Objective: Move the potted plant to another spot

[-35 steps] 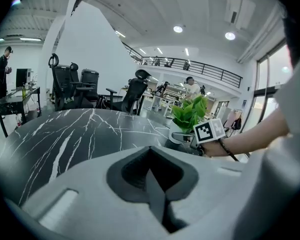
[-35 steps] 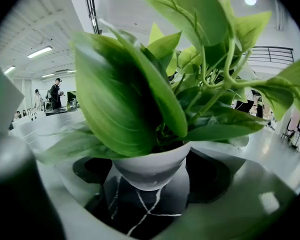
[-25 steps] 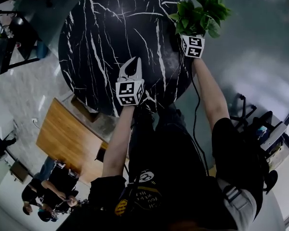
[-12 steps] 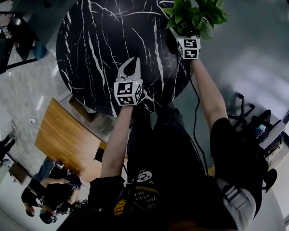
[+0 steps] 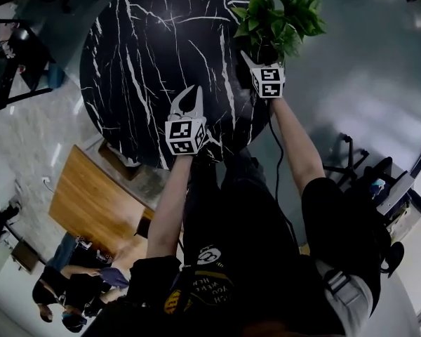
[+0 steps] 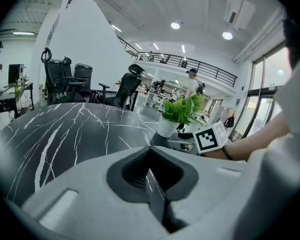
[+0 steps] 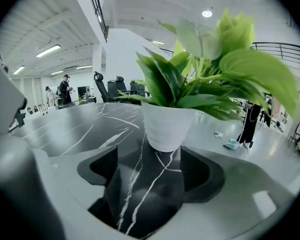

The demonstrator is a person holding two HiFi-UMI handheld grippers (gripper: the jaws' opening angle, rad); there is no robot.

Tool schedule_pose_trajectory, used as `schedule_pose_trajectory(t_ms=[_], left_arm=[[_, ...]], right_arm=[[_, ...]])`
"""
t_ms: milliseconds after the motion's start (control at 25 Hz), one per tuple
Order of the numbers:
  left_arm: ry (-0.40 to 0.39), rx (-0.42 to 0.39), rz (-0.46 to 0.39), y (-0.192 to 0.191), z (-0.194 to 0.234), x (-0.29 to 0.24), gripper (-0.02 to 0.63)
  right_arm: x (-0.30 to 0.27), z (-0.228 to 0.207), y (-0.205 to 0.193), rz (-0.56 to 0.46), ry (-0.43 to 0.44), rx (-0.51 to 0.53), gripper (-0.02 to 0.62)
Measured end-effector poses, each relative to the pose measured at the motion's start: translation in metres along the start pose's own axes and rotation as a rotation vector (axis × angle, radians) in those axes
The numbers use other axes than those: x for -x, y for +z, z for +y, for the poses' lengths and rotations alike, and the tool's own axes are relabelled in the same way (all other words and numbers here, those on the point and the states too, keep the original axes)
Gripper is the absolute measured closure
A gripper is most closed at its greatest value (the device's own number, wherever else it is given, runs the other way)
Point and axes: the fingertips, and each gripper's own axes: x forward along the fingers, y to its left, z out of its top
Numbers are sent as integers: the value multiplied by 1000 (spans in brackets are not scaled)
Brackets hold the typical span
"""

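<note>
A leafy green potted plant (image 5: 277, 20) in a white pot (image 7: 167, 126) stands near the right edge of the round black marble table (image 5: 161, 48). My right gripper (image 5: 256, 53) reaches under the leaves. Its jaws are closing, and the pot sits just past their tips, between them and untouched (image 7: 162, 159). My left gripper (image 5: 191, 93) hovers over the table's near edge, shut and empty (image 6: 150, 149). From the left gripper view, the plant (image 6: 177, 115) and the right gripper's marker cube (image 6: 210, 138) show off to the right.
A wooden desk (image 5: 91, 195) lies below the table's near-left side, with people (image 5: 63, 293) beyond it. A dark shelf unit (image 5: 7, 55) is at the far left. Office chairs (image 6: 65, 79) stand past the table, and another chair base (image 5: 358, 167) sits on the floor to the right.
The right gripper has slid a little to the left at the base of the plant, closer around the pot. The left gripper has stayed where it was.
</note>
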Motion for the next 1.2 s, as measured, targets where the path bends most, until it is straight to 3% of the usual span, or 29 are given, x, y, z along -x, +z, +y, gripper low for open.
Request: schedule_pose_trajectory(t_ms=[80,200,320,360,560,760,960,1200], left_arm=[[-11,-1,-7,4,-7,2,601],[-46,-9,-23,15,-28,4,601],[-90,-41,-36,33,-54,9,601],[-106,-52,-39,38,-63,13,601],[-181,-86,-37,58,-106,42,601],[-205,-86,-98,81,-132,74,601],[-209,-174,-144,113,-146,84,601],[-223,-214,-175,131,-161,80,601]], right_arm=[[25,9,-3,0,-13,-44,256],[78,28,9,-40,-3,-134,442],[131,46,33,-83,0,-188,571],[148,51,40,-93,-4,-207,588],[214,72,76,-130,-21,-270,592],[249,84,99,-135,-30,-272,592],[265,104,124,-159,-1,-299,592],[268,103,144,-186,26,-261,592]])
